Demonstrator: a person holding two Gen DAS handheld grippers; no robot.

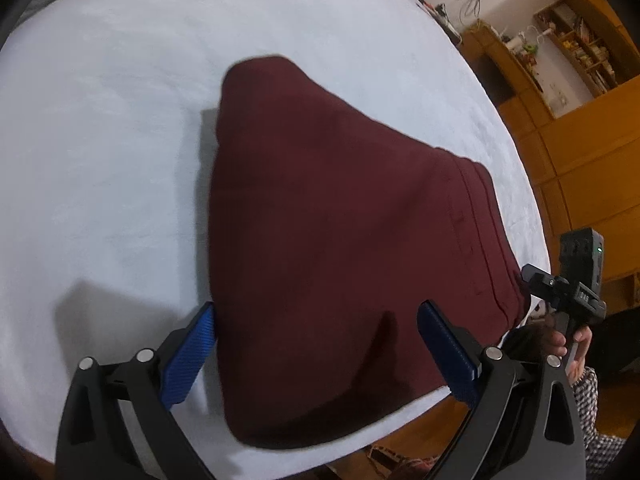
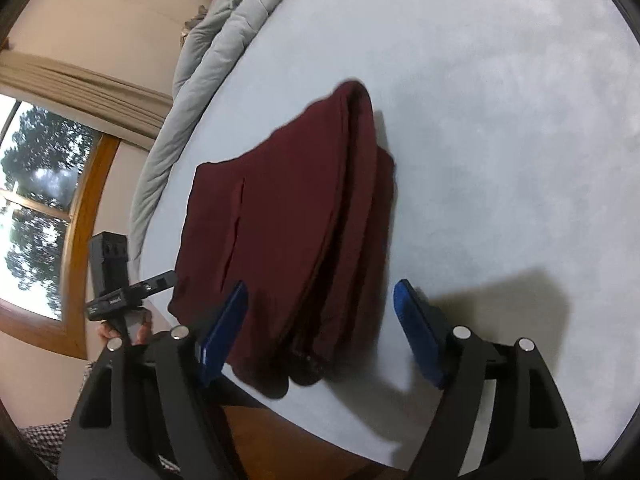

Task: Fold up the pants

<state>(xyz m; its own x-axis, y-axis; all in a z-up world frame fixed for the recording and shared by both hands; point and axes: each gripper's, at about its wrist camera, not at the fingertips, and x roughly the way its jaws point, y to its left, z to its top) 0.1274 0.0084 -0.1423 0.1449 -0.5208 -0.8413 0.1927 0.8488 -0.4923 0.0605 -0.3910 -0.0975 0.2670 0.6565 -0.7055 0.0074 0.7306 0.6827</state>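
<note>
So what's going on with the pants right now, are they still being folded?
A person holds a claw in each hand over maroon pants lying folded in stacked layers on a pale blue bedsheet, near its edge. The left claw and right claw are both open and grip nothing, with cloth lying below and between the fingers. A grey quilt is bunched at the far side.

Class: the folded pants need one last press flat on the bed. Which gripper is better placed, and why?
Probably the left gripper: its open jaws span the pants' broad top. The right gripper faces the layered edge.
</note>
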